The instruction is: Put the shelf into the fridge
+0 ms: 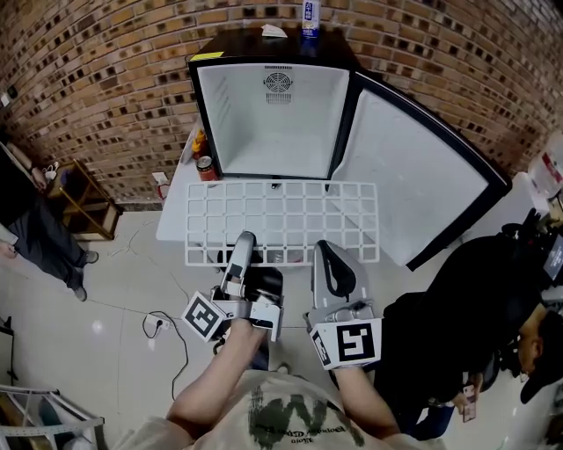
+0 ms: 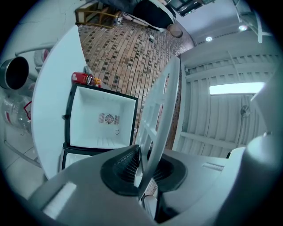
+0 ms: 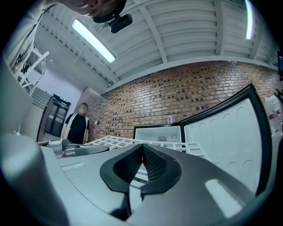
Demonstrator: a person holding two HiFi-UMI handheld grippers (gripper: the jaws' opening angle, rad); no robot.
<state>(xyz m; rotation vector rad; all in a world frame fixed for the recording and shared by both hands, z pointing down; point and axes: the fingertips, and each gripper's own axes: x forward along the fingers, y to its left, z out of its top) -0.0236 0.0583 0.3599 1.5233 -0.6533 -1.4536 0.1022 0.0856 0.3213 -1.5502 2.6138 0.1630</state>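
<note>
White wire shelf (image 1: 281,215) hangs level over the desk's (image 1: 173,215) front edge, right before the open fridge (image 1: 273,123). Left claw (image 1: 246,237) is clamped on its near rail. Right claw (image 1: 324,248) is pressed together, tip at that same rail. The door (image 1: 413,176) is swung wide right.

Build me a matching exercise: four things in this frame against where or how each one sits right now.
1 shelf
2 red can
3 fridge door
4 bottle

A on top of the fridge
B swung open to the right
C clamped at its near edge in the left tongs
D on the white table, left of the fridge

Pairs: 1-C, 2-D, 3-B, 4-A
</note>
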